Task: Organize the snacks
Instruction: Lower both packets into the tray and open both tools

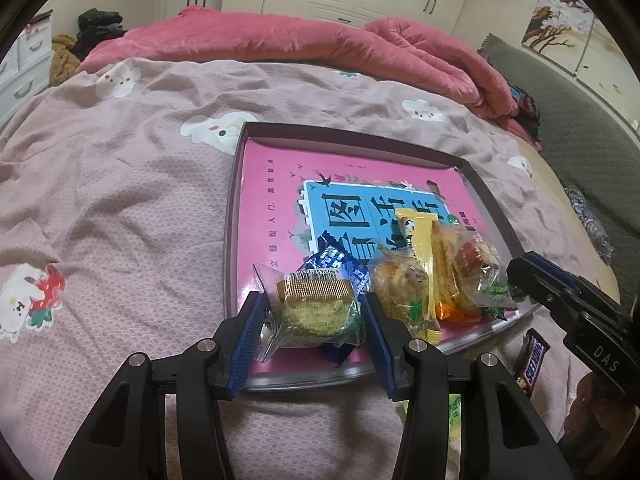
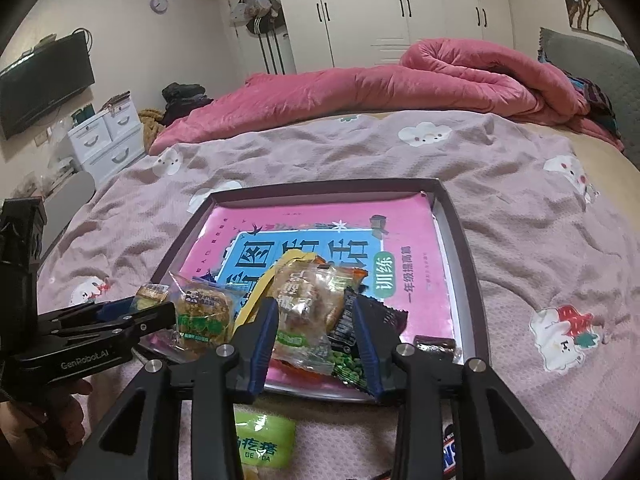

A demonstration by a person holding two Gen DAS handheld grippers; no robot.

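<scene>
Snacks are being loaded into the tray (image 1: 236,216), whose rim fills mid-frame. The left gripper (image 1: 314,322), at lower centre, is clenched on a green-wrapped pastry (image 1: 316,308) over the tray's near edge. The right gripper (image 2: 316,338) brackets a clear-wrapped cake (image 2: 306,304), its jaws easing apart. Judgement: next move is releasing the pastry, then fetching the Snickers bar (image 1: 530,362) on the bedspread at lower right.
</scene>
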